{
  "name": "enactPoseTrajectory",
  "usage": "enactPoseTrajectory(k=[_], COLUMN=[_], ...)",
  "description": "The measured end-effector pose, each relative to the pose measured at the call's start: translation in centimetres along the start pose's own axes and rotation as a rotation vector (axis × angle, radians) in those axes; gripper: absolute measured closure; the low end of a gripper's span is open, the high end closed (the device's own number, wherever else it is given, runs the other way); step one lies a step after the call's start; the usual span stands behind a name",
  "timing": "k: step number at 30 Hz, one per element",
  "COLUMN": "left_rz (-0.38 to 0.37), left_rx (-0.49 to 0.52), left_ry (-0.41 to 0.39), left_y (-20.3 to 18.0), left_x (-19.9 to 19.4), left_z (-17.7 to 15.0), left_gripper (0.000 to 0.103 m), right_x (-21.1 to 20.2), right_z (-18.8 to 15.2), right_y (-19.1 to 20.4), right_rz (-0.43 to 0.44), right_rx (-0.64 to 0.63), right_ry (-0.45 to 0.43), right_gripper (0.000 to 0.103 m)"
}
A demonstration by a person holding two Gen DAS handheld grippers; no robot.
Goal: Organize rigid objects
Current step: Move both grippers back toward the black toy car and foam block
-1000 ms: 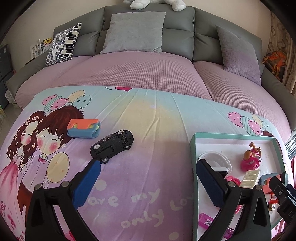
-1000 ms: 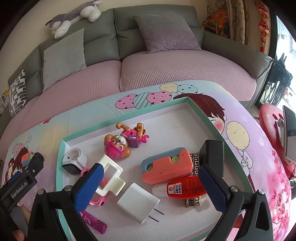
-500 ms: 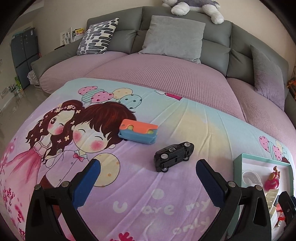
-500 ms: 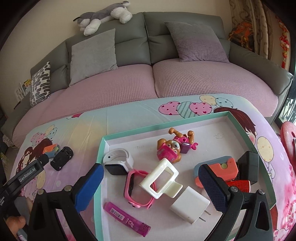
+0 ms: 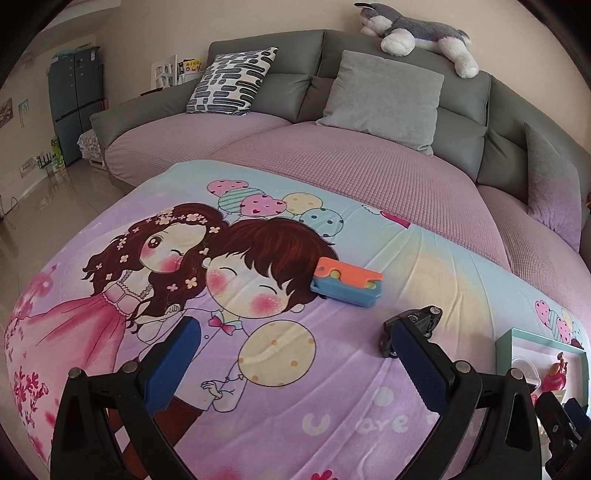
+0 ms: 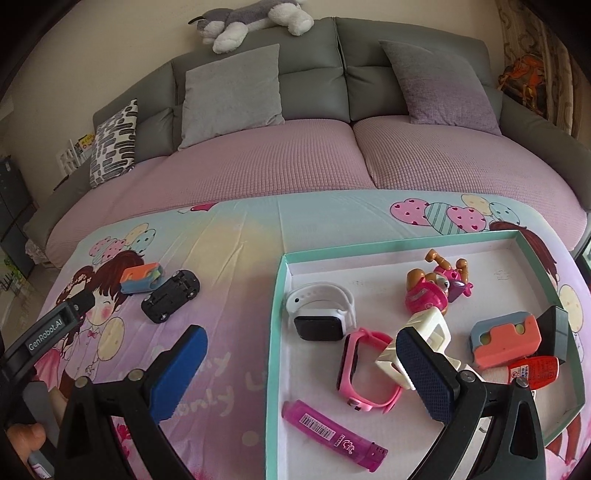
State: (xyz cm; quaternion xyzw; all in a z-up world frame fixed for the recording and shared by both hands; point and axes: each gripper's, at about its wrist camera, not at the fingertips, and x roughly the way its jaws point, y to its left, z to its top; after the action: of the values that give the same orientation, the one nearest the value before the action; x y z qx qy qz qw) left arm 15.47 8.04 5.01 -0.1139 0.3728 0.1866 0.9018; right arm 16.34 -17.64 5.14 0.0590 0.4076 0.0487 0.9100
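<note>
- The black toy car (image 6: 170,295) lies on the cartoon-print cloth (image 6: 236,258), outside the tray and well to its left; in the left wrist view the car (image 5: 413,323) is partly hidden behind the right-hand blue pad.
- Just beside it, farther from the camera, sits an orange-and-blue block (image 5: 346,282), also on the cloth and apart from the tray.
- The teal-rimmed tray (image 6: 275,332) rests on the right part of the cloth and holds the sorted pieces:
  - a white smartwatch (image 6: 320,308) near its left wall,
  - a pink watch (image 6: 364,373) just in front of it,
  - a magenta lighter (image 6: 334,435) lying flat near the front,
  - a cream plastic frame (image 6: 424,341) tilted over the pink watch,
  - a pink puppy figure (image 6: 430,291) toward the back,
  - a second orange-and-blue block (image 6: 506,339), with a red-labelled bottle (image 6: 533,371) touching its front edge.
- The left gripper (image 5: 295,369) hovers over the cloth with its fingers spread wide and holding nothing.
- The right gripper (image 6: 299,373) straddles the tray's left wall, fingers wide and holding nothing.
- Behind the cloth stands a grey sofa (image 6: 314,81) with pink seat covers, and a plush husky (image 5: 417,31) lies on its backrest.
</note>
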Motion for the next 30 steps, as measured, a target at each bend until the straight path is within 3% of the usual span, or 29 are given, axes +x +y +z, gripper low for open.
enactPoseTrajectory(k=[7,14,21,30], left_rz=[-0.018,-0.06,-0.089,-0.164], left_rx=[-0.035,0.045,0.097,0.12], left_ry=[0.03,0.116,0.154,0.176], left_y=[3.3,4.1,4.2,3.1], left_x=[1.0,3.2,5.1,7.3], left_z=[0.0,0.3,1.2,2.4], left_gripper=[0.0,0.0,0.0,0.0], right_x=[0.4,1.9,5.7,9.2], right_z=[-0.4,0.1,0.8,1.4], right_y=[3.5,7.5,10.7,13.0], right_rz=[0.071,0.161,0.136,0.18], right_rx=[-0.087,-0.192,-0.344,-0.474], right_ry=[-0.007,-0.003,0.055,0.114], right_gripper=[0.0,0.0,0.0,0.0])
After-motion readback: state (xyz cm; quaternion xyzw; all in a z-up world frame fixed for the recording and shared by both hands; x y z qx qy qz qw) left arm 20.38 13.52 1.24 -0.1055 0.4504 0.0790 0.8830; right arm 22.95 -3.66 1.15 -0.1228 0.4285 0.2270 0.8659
